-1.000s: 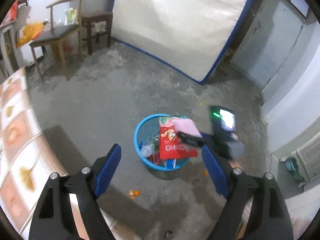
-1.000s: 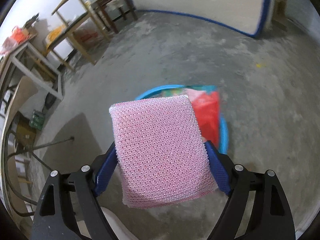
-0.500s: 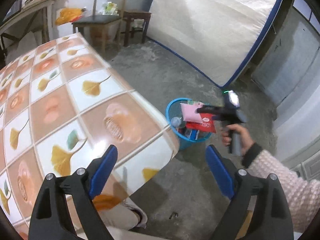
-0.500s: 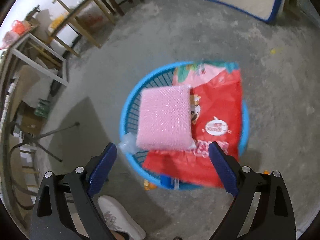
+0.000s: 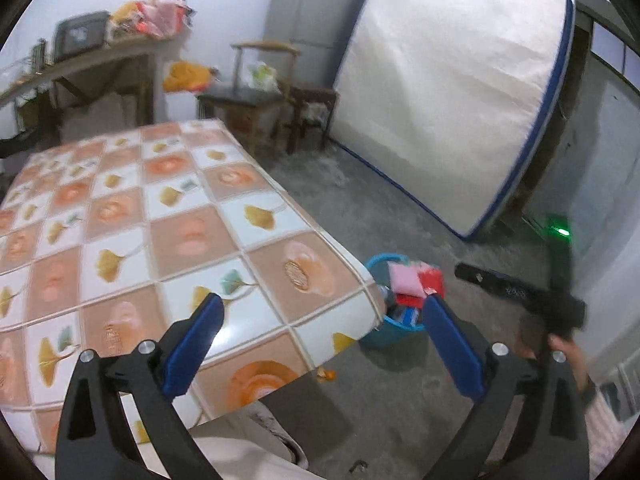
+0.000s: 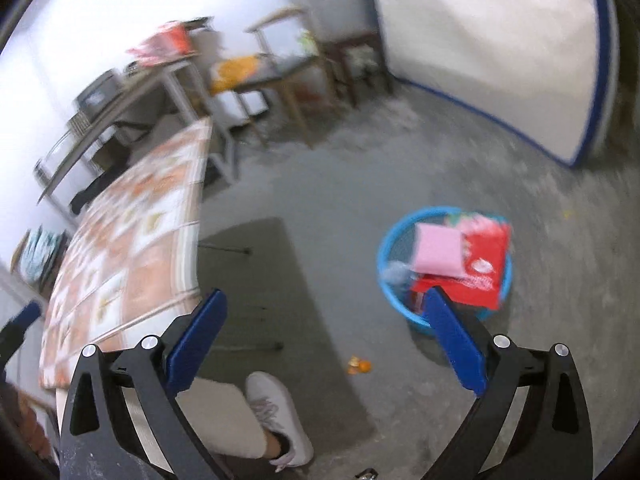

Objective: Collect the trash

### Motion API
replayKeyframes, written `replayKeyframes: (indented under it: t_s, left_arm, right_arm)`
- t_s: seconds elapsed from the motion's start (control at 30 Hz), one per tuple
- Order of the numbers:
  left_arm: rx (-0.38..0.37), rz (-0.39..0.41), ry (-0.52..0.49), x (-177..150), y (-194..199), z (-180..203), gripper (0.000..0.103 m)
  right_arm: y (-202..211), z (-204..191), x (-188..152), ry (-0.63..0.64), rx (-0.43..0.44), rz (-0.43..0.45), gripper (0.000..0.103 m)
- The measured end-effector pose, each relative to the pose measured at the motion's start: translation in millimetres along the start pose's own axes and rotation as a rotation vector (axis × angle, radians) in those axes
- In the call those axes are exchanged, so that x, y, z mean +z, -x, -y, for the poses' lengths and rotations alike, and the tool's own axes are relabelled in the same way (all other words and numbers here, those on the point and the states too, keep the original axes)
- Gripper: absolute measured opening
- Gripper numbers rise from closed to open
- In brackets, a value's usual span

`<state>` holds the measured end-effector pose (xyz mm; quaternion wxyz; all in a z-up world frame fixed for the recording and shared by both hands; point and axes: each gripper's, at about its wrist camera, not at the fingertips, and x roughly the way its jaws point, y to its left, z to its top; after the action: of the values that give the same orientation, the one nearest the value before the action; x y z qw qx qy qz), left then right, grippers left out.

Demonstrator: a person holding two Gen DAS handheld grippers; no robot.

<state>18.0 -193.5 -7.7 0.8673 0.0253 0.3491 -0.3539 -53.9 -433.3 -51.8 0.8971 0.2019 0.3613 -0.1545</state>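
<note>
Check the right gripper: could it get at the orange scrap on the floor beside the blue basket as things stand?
Probably yes. The right gripper is open and empty, and the orange scrap lies on bare floor, apart from the blue basket, with nothing over it.

Both wrist views angled downward, sharing blue basket [image 5: 386, 330] [image 6: 394, 240] (floor-level), table [image 5: 160, 216] [image 6: 132, 240]

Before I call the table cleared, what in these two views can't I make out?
- Basket contents: in both views the pink pad and red bag cover what lies under them.
- Orange scrap on the floor: too small and blurred to identify.
- Table: the left view cuts off its near and left edges; the right view blurs it.
- Back shelf clutter: blurred in both.
- Right tongs: motion-smeared in the left view.
</note>
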Motion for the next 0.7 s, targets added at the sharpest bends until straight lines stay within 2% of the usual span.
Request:
replayKeyframes:
  t_s: [0.17,0.3,0.43,0.6,0.7]
  left_arm:
    - [0.098,0.064,0.033,-6,29,-6,0.097]
    - [0.167,0.109,0.057,-12,50,-13,0.097]
    - [0.272,0.137,0.096,-17,69,-25,0.097]
    - [0.406,0.154,0.164,-27,87,-43,0.097]
    - [0.459,0.164,0.193,-30,96,-53,0.097]
  right_arm:
    - [25,-73,-14,0.2,0.018,0.066,0.095]
    - [43,-126,-25,0.35,0.064,0.122,0.095]
    - [55,-161,-33,0.427,0.064,0.192,0.095]
    - [57,-191,-40,0.467,0.037,0.191,0.095]
    - [64,-199,-43,0.47,0.026,0.204,0.095]
